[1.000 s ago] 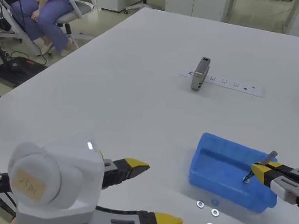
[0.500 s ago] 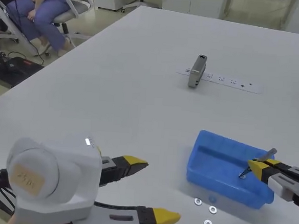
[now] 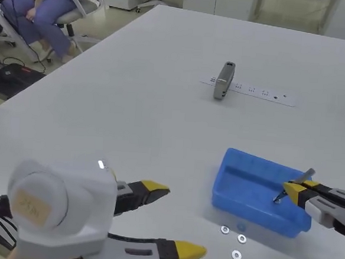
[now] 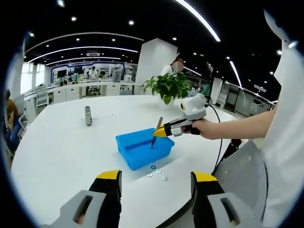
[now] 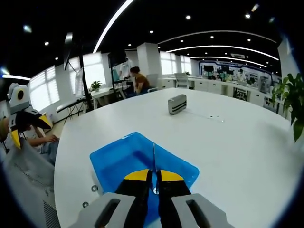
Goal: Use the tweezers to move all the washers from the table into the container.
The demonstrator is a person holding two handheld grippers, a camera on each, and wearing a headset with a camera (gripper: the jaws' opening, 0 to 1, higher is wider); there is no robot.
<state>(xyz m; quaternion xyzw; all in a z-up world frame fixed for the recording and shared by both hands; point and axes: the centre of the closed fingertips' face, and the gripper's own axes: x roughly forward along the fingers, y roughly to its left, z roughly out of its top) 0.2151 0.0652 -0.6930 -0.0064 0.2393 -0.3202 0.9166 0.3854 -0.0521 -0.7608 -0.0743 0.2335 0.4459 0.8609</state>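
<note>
My right gripper [image 3: 291, 190] is shut on slim metal tweezers [image 3: 281, 194], whose tips point down inside the blue container [image 3: 247, 207]. I cannot tell whether the tips hold a washer. Three small steel washers [image 3: 236, 255] lie on the white table just in front of the container. My left gripper [image 3: 175, 221] hovers open at the lower left, nothing between its yellow-tipped jaws. In the left gripper view the open left gripper [image 4: 156, 178] faces the container [image 4: 142, 159], the washers [image 4: 158, 171] and the right gripper [image 4: 167, 130]. In the right gripper view the right gripper [image 5: 153, 175] grips the tweezers [image 5: 153, 154] over the container [image 5: 116, 159].
A grey box-shaped device [image 3: 222, 81] stands on a white power strip [image 3: 255, 91] at the far side of the table. A person sits on an office chair [image 3: 81, 1] beyond the table's left edge. A potted plant [image 4: 168, 86] stands further back.
The head view has shifted slightly. The tweezers stay in the same place inside the container, and the left gripper has not moved.
</note>
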